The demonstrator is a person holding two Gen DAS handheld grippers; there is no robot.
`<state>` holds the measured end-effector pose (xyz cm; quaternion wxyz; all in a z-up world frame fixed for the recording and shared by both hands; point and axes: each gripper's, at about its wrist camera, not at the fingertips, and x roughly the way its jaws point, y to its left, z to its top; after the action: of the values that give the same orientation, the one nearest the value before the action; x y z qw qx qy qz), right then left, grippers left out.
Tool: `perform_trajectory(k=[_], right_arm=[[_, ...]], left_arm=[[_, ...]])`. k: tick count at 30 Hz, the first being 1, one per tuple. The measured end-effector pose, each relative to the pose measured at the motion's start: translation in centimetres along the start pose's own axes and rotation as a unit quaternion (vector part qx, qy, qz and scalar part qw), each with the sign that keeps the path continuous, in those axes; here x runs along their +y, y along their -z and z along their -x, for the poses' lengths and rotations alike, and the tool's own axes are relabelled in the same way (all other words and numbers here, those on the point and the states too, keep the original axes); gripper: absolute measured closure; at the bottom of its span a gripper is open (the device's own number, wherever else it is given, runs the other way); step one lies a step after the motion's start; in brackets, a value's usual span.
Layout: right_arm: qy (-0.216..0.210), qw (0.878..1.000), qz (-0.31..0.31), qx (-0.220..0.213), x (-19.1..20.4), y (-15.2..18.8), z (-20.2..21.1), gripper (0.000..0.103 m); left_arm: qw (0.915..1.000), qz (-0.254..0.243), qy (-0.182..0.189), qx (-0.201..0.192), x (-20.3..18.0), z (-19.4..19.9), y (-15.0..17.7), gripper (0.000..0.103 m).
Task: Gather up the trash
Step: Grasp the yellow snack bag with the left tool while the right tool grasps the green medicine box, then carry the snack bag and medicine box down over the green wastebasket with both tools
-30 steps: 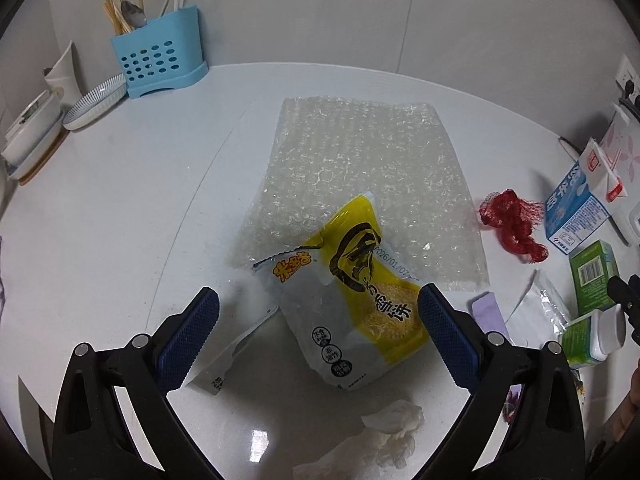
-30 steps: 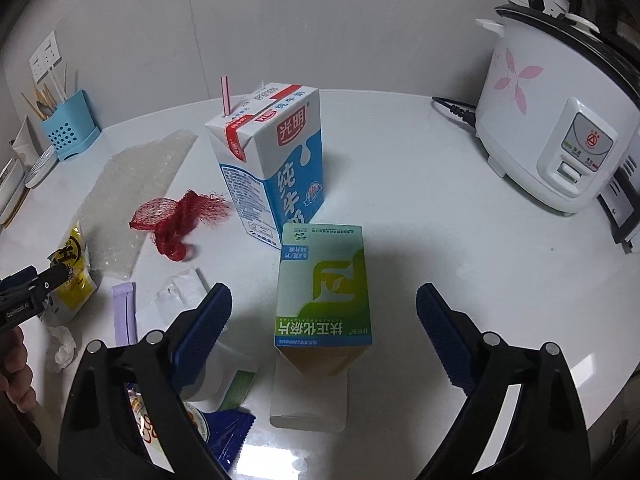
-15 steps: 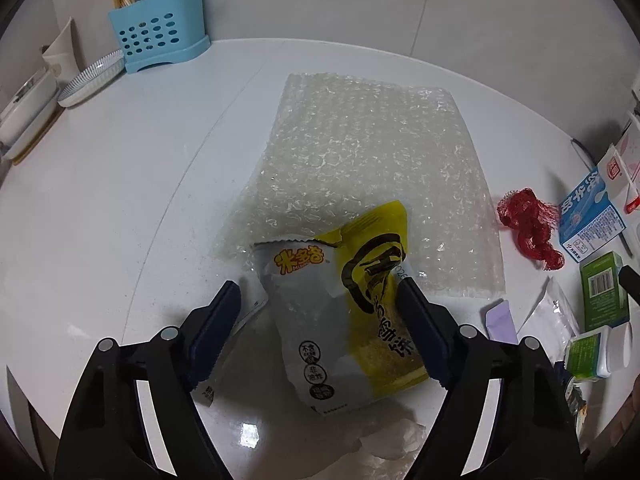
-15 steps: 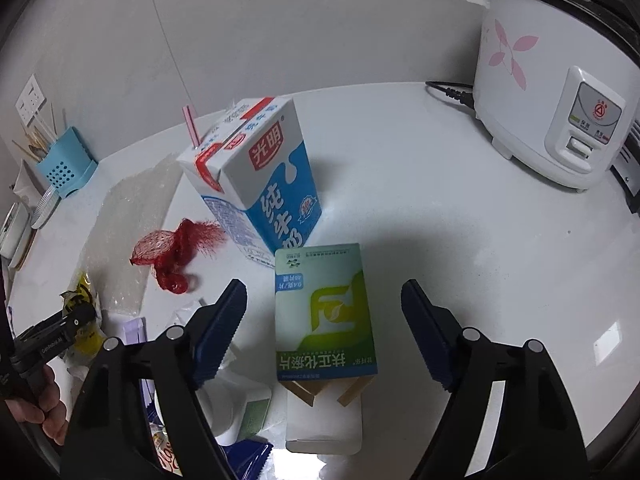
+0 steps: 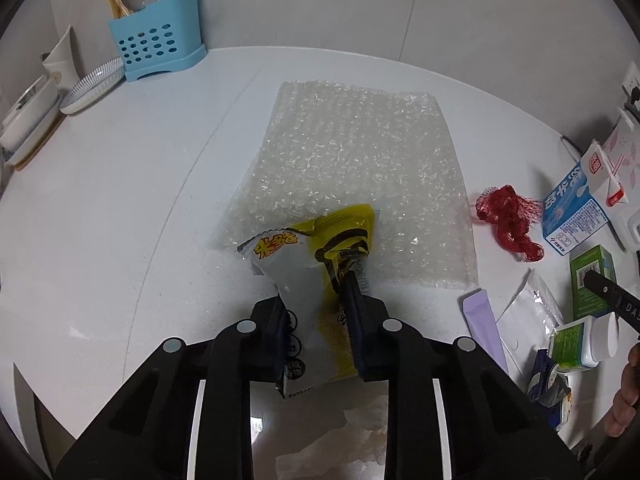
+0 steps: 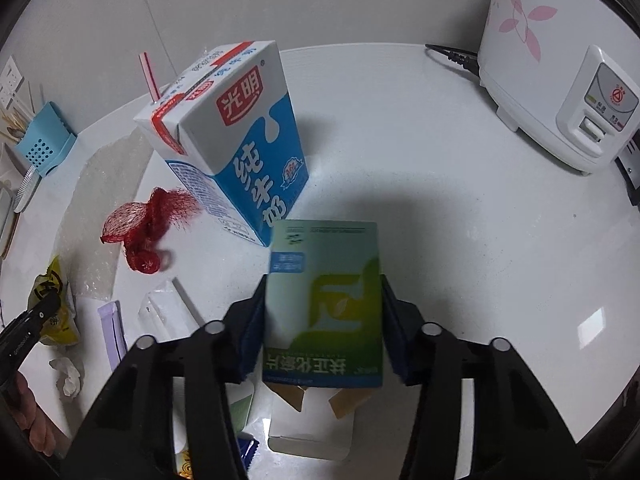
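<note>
Clutter runs across the white table [image 5: 120,220], and we read it from its left edge. Far left, a blue utensil holder [image 5: 158,46] and stacked dishes [image 5: 90,88] sit against the wall, well apart from the trash and probably not part of it.

Next comes a sheet of bubble wrap [image 5: 352,184] lying flat. Our left gripper [image 5: 316,312] has its jaws drawn in narrow on the yellow snack bag [image 5: 312,280], pinching the bag's crumpled middle so the soft film bunches between the fingers rather than slipping; the bag's upper end rests against the near edge of the wrap. The tool reaches in low, pointing forward over the table, with a crumpled tissue [image 5: 340,440] just under its body.

To the right lie a red mesh net [image 5: 508,222], a lilac sachet [image 5: 482,328] and a clear plastic pouch [image 5: 528,312], loose and untouched.

Further right stands the blue milk carton [image 6: 232,136], upright with its straw in. Just in front of it, our right gripper [image 6: 322,320] clamps the green box [image 6: 324,304] across its two side faces, the stiff ones. The box's open flaps hang at the near end; whether it has left the table we cannot quite tell, as it looks slightly blurred. The rice cooker [image 6: 556,76] sits far right, plugged in, clearly staying put.
</note>
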<state>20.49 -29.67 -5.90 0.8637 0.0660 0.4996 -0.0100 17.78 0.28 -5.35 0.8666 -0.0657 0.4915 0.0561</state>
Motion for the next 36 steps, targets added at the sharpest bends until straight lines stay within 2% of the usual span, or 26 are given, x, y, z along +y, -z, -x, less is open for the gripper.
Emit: perform_trajectory(k=[13,23,30,36], right_arm=[[0.007,0.999,-0.021,-0.043,-1.2,0.7,3.7,0.058],[0.017,0.997,-0.014,-0.076,-1.5,3.0,7.5,0.058],[0.008,0.994,0.002,-0.109,-1.0,6.2,10.9,0.058],[-0.007,0.99,0.021,-0.14,-0.4,10.4,13.9,0.058]], left_arm=[[0.9993,-0.005,0.018,-0.031,0.4,3.5,0.7,0.088],[0.998,-0.007,0.024,-0.058,0.8,7.2,1.7,0.088],[0.9962,-0.019,0.03,-0.079,1.0,10.4,4.4,0.088],[0.9935,-0.03,0.049,-0.098,1.2,13.4,8.8,0.088]])
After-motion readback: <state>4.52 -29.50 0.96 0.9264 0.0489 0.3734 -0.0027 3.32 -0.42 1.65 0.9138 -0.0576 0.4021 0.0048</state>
